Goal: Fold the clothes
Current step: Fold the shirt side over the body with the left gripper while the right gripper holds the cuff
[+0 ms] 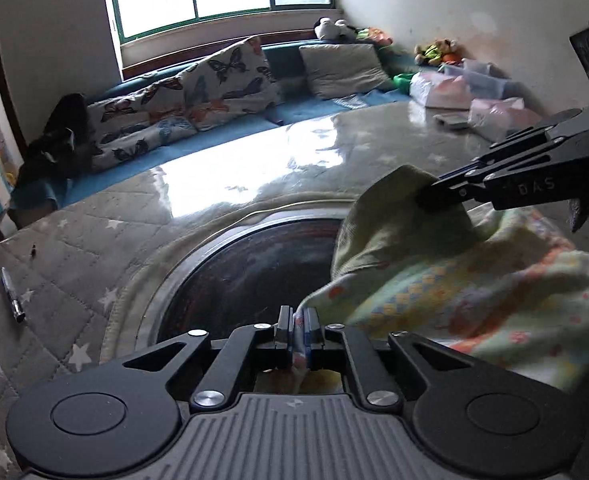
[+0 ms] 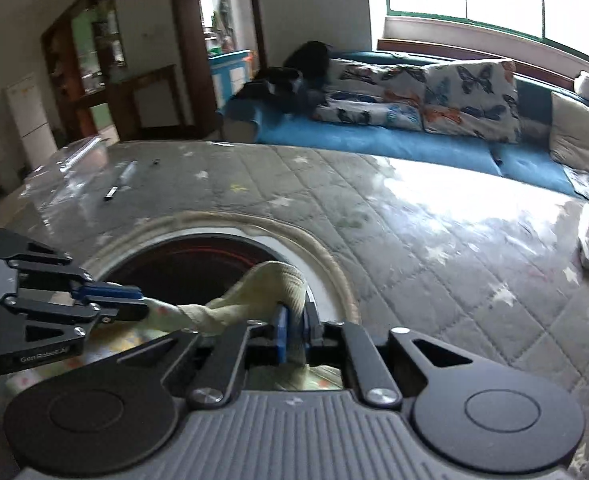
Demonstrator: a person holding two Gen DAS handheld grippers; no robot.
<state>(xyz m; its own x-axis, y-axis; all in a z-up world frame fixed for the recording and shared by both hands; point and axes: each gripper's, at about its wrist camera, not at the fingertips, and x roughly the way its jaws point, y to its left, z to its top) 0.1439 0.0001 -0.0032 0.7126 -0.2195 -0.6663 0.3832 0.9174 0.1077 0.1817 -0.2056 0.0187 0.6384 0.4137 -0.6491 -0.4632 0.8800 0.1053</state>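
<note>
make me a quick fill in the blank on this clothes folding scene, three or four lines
1. Both tongs, the left tongs and the right tongs, are shut on the same ____.
2. The cushions on the blue sofa are printed with ____.
3. A pen lies on the grey quilted cover patterned with white ____.

Missing words: garment; butterflies; stars

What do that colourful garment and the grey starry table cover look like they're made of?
The garment looks like soft knit fabric, likely cotton: matte, limp folds, with a ribbed pale-green cuff. The table cover seems to be quilted cloth, stitched in diamonds with white stars; the window's glare on it suggests a clear plastic sheet on top, though that is uncertain.
</note>
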